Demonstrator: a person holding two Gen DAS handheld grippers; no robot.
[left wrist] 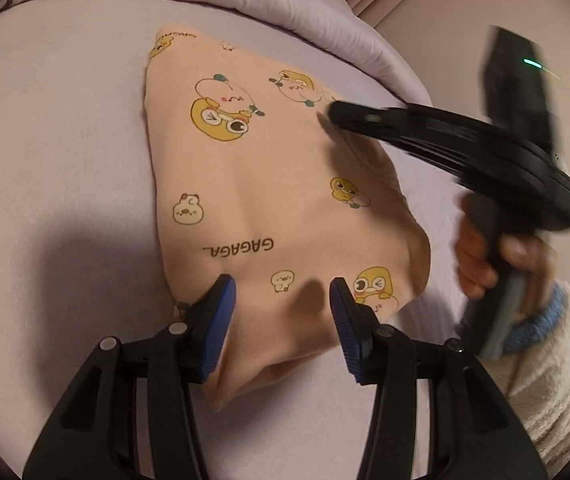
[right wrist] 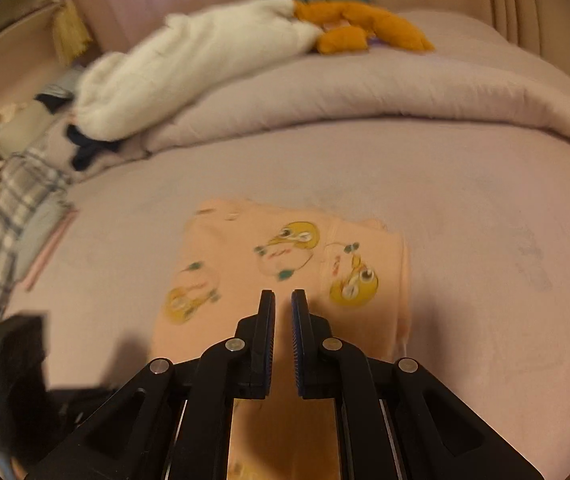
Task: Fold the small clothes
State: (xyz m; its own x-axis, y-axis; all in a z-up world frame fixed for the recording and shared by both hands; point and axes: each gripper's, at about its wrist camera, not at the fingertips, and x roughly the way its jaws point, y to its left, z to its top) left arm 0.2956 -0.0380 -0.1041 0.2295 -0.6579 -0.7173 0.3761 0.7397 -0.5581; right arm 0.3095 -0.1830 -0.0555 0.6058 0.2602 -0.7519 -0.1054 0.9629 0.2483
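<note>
Garment (left wrist: 281, 184): peach, duck-printed, part-folded, laid on a lilac bed sheet (left wrist: 65, 160); seen at the centre of both wrist views, with a rolled duvet (right wrist: 365, 92) beyond it at 12 o'clock.

Risk 1: the near hem is bunched and slightly lifted between the left gripper's pads; if it is pinched as it lies, several layers are judged likely to be caught together and the fold pulled askew.

Risk 2: the right gripper's tips are blurred in the left view, so whether they touch the cloth cannot be told; a sideways drag there would probably wrinkle the top layer or undo the fold.

Left gripper (left wrist: 281, 304): held low at 6 o'clock of the garment, pointed toward 12; jaws wide apart, the hem between them, nothing clamped.

Right gripper (right wrist: 283, 300): reached in from 3 o'clock in the left view, over the garment's far right part; jaws nearly closed, a narrow gap left, nothing seen held. The right hand (left wrist: 497, 256) is wrapped around the handle.
</note>
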